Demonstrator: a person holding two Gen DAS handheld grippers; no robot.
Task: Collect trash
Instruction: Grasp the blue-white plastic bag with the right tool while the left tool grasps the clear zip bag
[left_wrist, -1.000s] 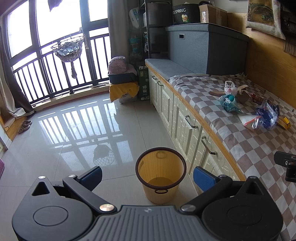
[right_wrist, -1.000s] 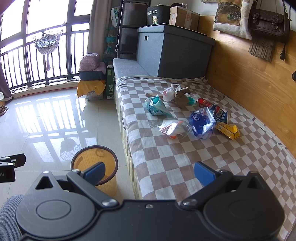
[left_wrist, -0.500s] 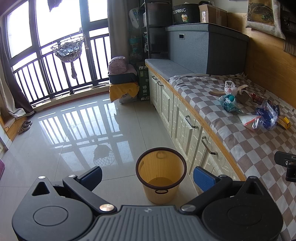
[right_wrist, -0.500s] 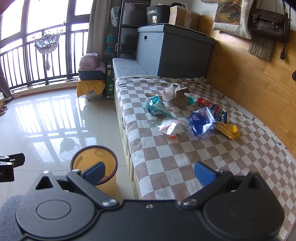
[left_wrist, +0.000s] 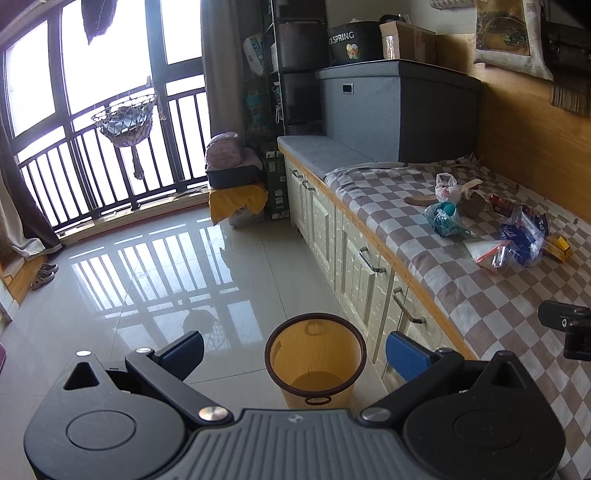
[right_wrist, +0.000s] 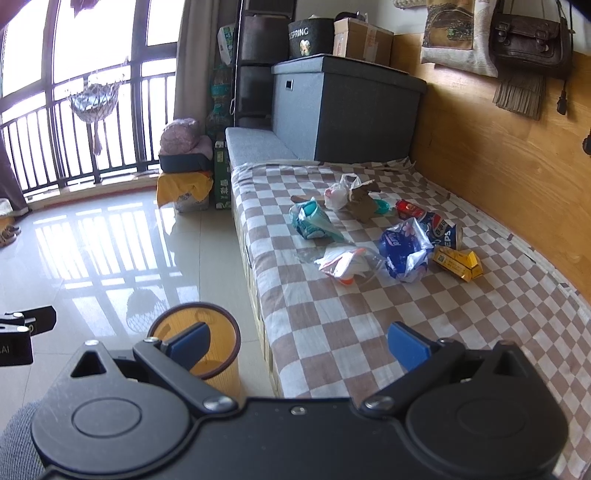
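Note:
A yellow wastebasket (left_wrist: 316, 360) with a dark rim stands on the tiled floor beside the bench; it shows again as the wastebasket (right_wrist: 221, 354) in the right wrist view. Trash lies on the checkered cloth: a teal wrapper (right_wrist: 310, 221), a clear zip bag (right_wrist: 345, 262), a blue packet (right_wrist: 404, 253), a yellow box (right_wrist: 458, 262), a crushed Pepsi can (right_wrist: 443, 230), a white bag (right_wrist: 338, 194). My left gripper (left_wrist: 295, 350) hangs open over the wastebasket. My right gripper (right_wrist: 299, 341) stands open above the bench's near edge, well short of the trash. Both hold nothing.
White cabinet drawers (left_wrist: 354, 254) run under the bench. A grey storage box (right_wrist: 343, 110) sits at the far end, with a wooden wall (right_wrist: 498, 155) on the right. A yellow-covered stool (left_wrist: 236, 199) and balcony railing (left_wrist: 74, 177) lie beyond the glossy floor.

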